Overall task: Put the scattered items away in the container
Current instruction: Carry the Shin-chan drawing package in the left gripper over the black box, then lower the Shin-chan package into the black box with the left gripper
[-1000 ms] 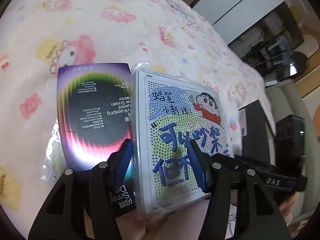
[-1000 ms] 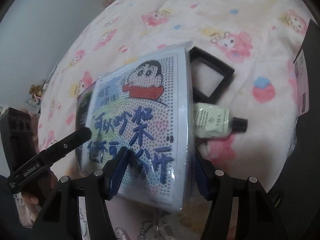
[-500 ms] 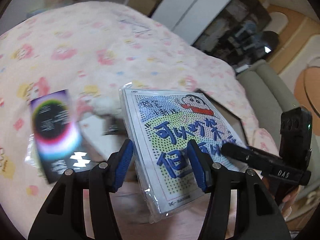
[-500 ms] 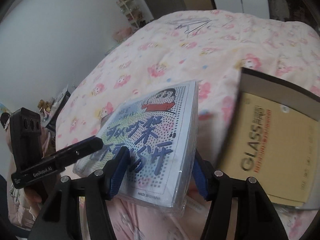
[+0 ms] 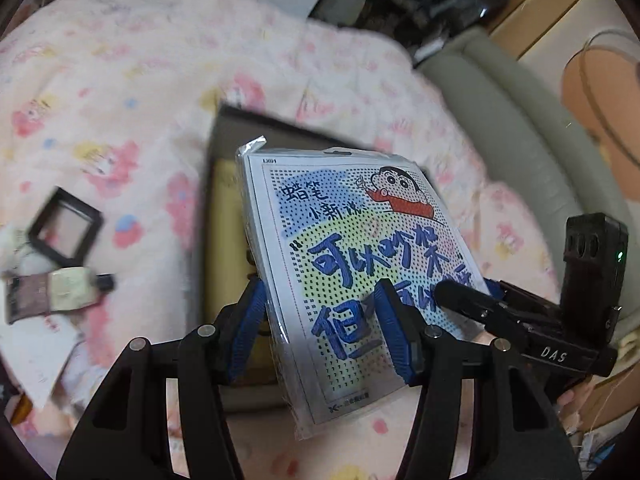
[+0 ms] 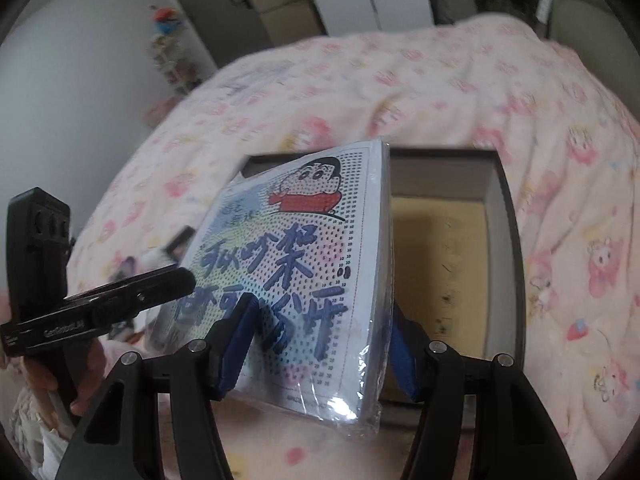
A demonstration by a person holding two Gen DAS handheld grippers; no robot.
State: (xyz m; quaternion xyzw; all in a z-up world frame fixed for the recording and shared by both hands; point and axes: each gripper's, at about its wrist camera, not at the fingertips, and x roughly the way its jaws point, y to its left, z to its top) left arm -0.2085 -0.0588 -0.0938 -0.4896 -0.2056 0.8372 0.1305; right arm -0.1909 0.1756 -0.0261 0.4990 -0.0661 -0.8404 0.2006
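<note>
Both grippers clamp one plastic-wrapped cartoon packet (image 5: pixel 360 264), with blue Chinese lettering, from opposite edges. My left gripper (image 5: pixel 324 328) is shut on its near edge. My right gripper (image 6: pixel 320 340) is shut on the packet (image 6: pixel 296 272) too. The packet hangs tilted above an open dark box (image 6: pixel 500 216) with a yellow-tan floor, which also shows in the left wrist view (image 5: pixel 224 152). The packet hides much of the box.
On the pink cartoon-print blanket (image 5: pixel 120 80) left of the box lie a small black square frame (image 5: pixel 64 232), a pale tube with a black cap (image 5: pixel 76 288) and white paper (image 5: pixel 36 352). A grey sofa (image 5: pixel 520 112) borders the bed.
Both grippers have lifted the packet off the blanket and carried it rightward over the open box. The purple phone-screen box and other items have dropped out of the middle of the views.
</note>
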